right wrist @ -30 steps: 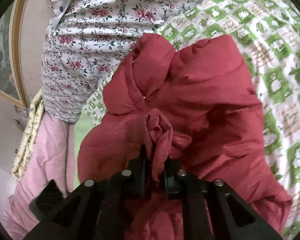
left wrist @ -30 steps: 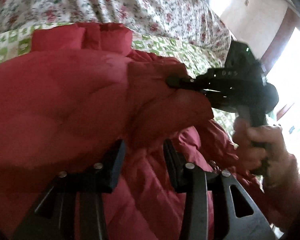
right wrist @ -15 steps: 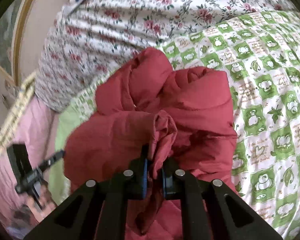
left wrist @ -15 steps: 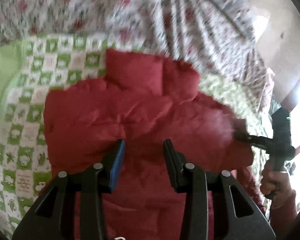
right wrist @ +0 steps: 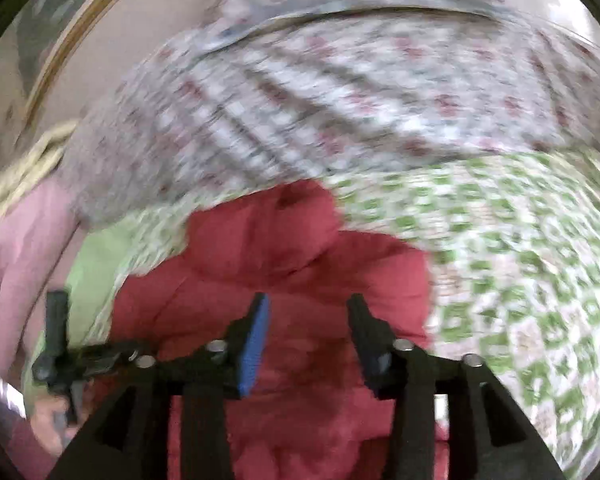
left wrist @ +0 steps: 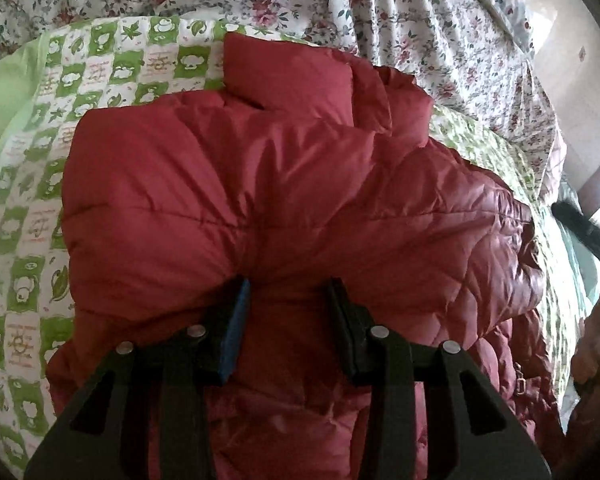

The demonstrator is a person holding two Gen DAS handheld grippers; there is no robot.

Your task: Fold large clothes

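Red puffy jacket lies folded on the green checked quilt. Left gripper and right gripper are spread, holding nothing. Puffy folds might spring open.

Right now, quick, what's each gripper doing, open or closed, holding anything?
Left gripper: open, holding nothing, over the puffy red quilted jacket.
Right gripper: open, holding nothing, above the same jacket; that view is blurred.

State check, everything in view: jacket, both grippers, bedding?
red puffer jacket: lying folded over itself on the quilt, not gripped
left gripper: open, empty, over the jacket
right gripper: open, empty
green checked quilt: spread flat under jacket
floral sheet: rumpled, behind
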